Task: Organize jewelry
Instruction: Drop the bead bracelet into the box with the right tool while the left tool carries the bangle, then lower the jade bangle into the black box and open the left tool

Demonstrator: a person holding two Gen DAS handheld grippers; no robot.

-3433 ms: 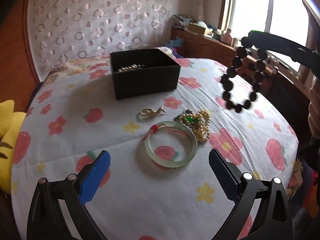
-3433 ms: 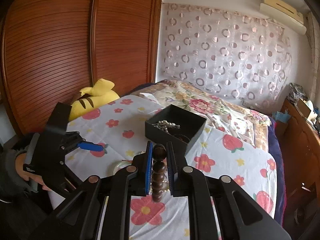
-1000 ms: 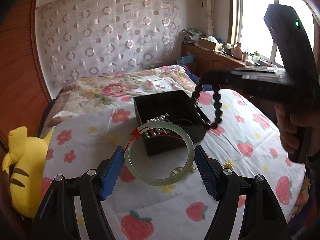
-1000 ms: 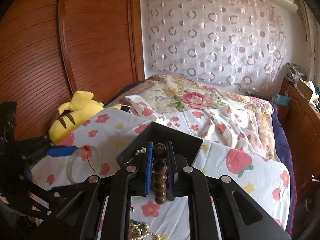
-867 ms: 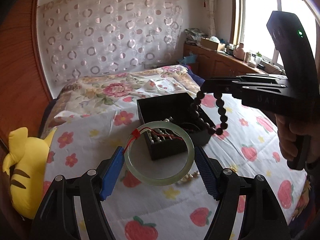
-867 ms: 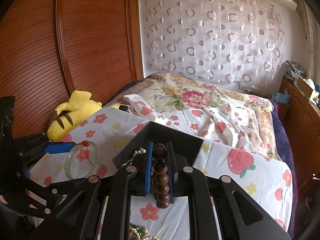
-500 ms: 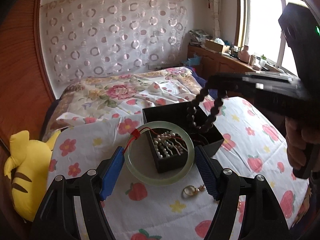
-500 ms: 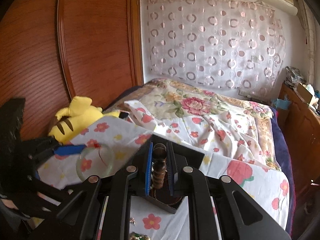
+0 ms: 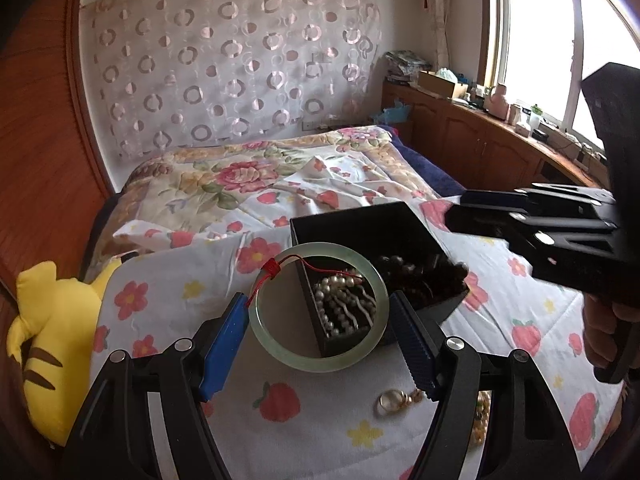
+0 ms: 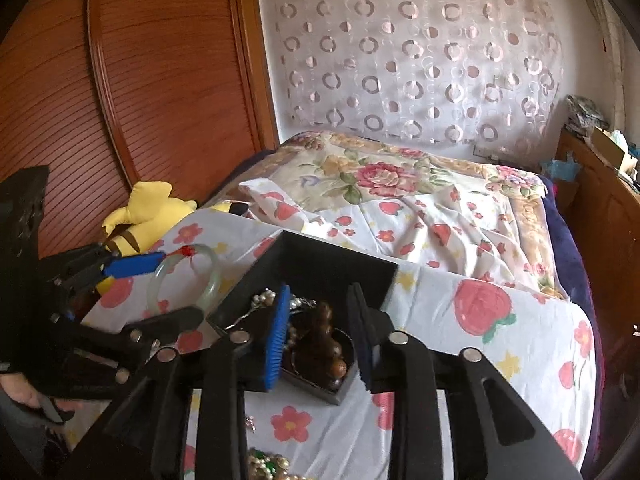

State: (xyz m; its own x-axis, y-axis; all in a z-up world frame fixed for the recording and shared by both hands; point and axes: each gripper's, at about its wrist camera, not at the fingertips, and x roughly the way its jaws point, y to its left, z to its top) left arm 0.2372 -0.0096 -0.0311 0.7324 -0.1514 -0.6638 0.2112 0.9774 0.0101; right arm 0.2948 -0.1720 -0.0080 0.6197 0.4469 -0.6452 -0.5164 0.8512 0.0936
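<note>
My left gripper (image 9: pixel 318 304) is shut on a pale green jade bangle (image 9: pixel 316 364) with a red cord, holding it in the air just in front of the black box (image 9: pixel 348 216). In the box lie white pearls (image 9: pixel 344 304) and a dark wooden bead bracelet (image 9: pixel 420 272). My right gripper (image 10: pixel 319 292) hangs over the box (image 10: pixel 340 260) and its jaws are opening. The bead bracelet (image 10: pixel 324 332) lies loose in the box below them, free of the pads. The right wrist view shows the bangle (image 10: pixel 212 280) and the left gripper (image 10: pixel 180 286) at the box's left side.
A gold ring piece (image 9: pixel 394 400) and a pearl necklace with green stones (image 10: pixel 272 464) lie on the flowered bedsheet before the box. A yellow plush toy (image 9: pixel 52 320) sits at the bed's left edge by a wooden wardrobe (image 10: pixel 160 80). A person's hand (image 9: pixel 608 332) grips the right handle.
The right gripper's jaws have parted and the bead bracelet has dropped from them into the box. The left gripper with the bangle has come closer to the box.
</note>
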